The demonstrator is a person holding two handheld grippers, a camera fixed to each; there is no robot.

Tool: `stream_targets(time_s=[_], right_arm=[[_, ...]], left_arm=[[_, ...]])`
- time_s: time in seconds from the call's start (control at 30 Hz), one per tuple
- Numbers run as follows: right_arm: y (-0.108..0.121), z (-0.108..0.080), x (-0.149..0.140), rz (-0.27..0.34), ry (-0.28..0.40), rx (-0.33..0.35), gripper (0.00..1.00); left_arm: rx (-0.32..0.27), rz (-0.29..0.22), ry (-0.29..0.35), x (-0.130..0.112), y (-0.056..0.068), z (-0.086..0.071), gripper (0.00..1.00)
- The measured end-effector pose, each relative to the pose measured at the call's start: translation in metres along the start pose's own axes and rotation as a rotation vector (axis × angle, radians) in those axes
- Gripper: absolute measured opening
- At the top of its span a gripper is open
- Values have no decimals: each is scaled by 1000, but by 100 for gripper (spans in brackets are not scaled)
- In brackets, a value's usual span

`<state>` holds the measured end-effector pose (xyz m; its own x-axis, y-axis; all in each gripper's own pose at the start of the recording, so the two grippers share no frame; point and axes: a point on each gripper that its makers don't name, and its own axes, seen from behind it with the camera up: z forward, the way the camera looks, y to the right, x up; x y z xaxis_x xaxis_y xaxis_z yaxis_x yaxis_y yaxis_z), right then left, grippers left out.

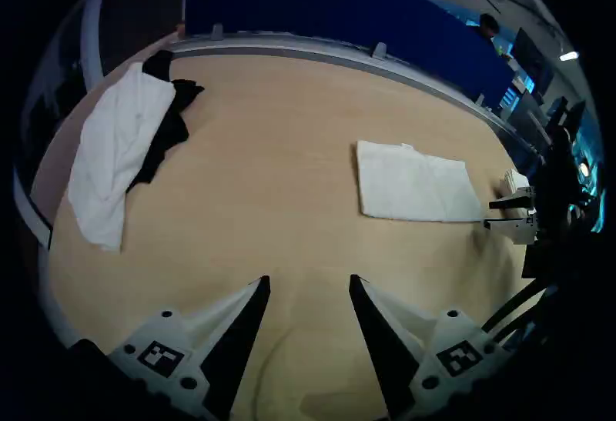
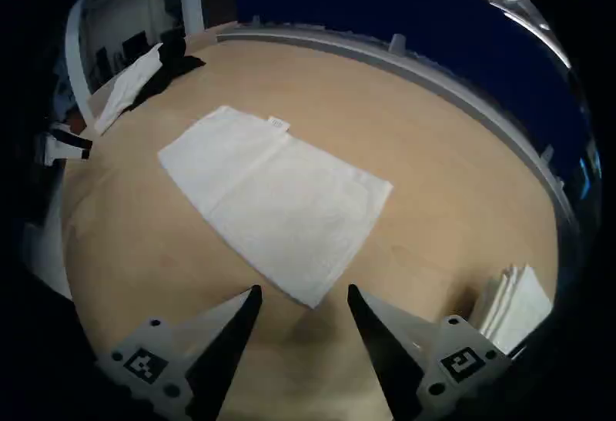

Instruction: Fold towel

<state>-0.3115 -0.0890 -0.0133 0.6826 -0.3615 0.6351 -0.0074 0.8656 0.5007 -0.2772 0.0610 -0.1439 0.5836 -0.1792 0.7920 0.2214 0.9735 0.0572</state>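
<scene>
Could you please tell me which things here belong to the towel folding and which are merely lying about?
For the job: flat white rectangular towel; open left gripper; open right gripper.
Lying about: long white cloth; black cloth; stack of folded white towels; blue partition.

Two tools, two loose white towels, one black cloth, one folded stack.

Matt white cloth towel on smooth wood-look table.
</scene>
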Motion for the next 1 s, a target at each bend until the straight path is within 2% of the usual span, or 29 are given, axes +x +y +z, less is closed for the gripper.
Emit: stream_targets(time_s=[0.07,0.27,0.37,0.47,0.8,1.0], right_arm=[[0,4,-5,-8,-19,15,67],[0,10,-10,-4,-42,44,51],[2,12,-12,-12,-53,45,41],[4,12,-12,-18,-56,42,36],[6,11,-10,-29,-63,29,12],[4,12,-6,-52,-55,21,6]], left_arm=[[16,-26,-9,-12,-7,-5,75],[59,-100,-28,-38,-25,-17,75],[71,-118,-28,-45,-30,-23,75],[81,-120,-29,-49,-34,-28,75],[85,-123,-26,-51,-36,-35,75],[73,-126,-21,-48,-33,-38,75]])
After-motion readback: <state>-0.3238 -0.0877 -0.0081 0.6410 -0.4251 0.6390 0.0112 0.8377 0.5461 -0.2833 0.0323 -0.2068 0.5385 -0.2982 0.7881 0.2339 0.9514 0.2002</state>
